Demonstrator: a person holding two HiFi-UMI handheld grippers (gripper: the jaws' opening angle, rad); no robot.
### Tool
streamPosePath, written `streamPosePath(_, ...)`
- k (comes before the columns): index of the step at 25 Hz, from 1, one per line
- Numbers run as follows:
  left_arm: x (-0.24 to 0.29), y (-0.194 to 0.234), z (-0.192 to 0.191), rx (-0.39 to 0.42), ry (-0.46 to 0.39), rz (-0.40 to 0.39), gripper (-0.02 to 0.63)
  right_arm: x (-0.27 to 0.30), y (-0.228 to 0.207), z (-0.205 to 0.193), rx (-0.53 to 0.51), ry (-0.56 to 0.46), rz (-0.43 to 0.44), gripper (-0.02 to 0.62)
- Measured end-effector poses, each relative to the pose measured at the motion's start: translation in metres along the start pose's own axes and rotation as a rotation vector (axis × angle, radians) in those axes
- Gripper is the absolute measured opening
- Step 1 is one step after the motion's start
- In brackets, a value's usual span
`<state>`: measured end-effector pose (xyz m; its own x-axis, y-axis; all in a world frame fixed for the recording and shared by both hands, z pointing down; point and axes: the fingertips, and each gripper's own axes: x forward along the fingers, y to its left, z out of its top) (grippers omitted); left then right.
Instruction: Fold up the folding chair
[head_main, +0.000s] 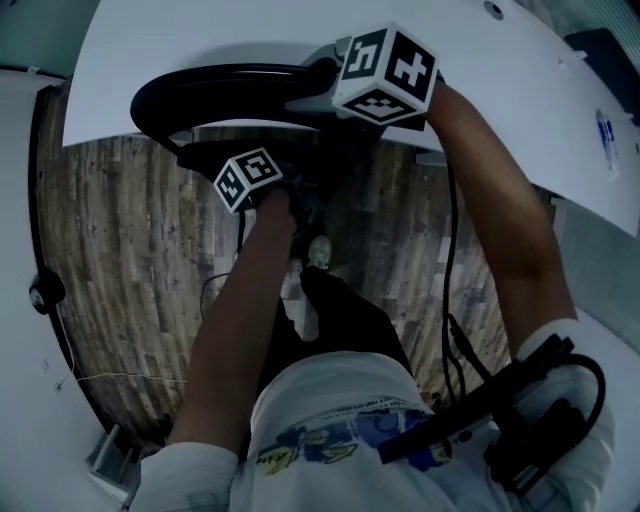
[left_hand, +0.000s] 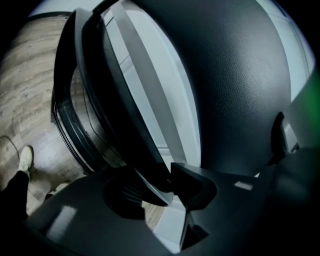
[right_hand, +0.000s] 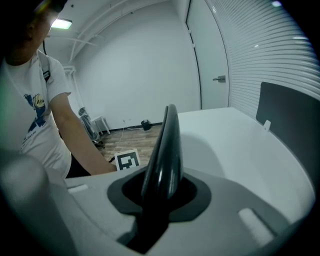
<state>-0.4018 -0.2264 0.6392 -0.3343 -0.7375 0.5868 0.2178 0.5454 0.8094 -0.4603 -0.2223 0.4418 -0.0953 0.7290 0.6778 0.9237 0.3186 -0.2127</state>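
Wood-plank floor (head_main: 120, 270) runs under a white surface (head_main: 200, 40) at the far side, and the black folding chair (head_main: 200, 92) stands at its near edge, just ahead of the person's feet. The right gripper (right_hand: 159, 197) has its jaws closed narrowly on the chair's curved top rim (right_hand: 167, 145), which stands edge-on between them. The left gripper (left_hand: 160, 187), nearer and lower, has its jaws closed on the thin edge of a lower panel (left_hand: 135, 145). The chair looks part-folded, with a gap between its panels. Next, the gripped parts likely need drawing together until the chair lies flat, both holds kept firm.
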Motion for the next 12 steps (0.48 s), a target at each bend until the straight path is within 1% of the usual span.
streamPosePath(2,-0.0021,0.0010,-0.0001,0.012,-0.002,0.002,0.141,-0.0001,-0.0004,-0.0001,0.003,-0.005,-0.008,0.083)
streamPosePath(4,-0.0043,0.0016,0.0018,0.003,-0.011,0.006,0.143,-0.0003,-0.0007,0.0001,0.006,-0.008,-0.016,0.089)
streamPosePath(7,-0.0061,0.0006,0.0025,0.007,-0.005,0.009,0.187,-0.0015,-0.0020,0.0004,0.015,-0.015,-0.029,0.104)
streamPosePath(10,-0.0071,0.0001,0.0026,0.005,0.004,0.007,0.198,-0.0040,-0.0047,-0.0008,0.019,-0.018,-0.047,0.134)
streamPosePath(12,-0.0088,0.0009,0.0035,0.001,0.007,0.006,0.210,-0.0060,-0.0049,-0.0018,0.014,-0.014,-0.058,0.137)
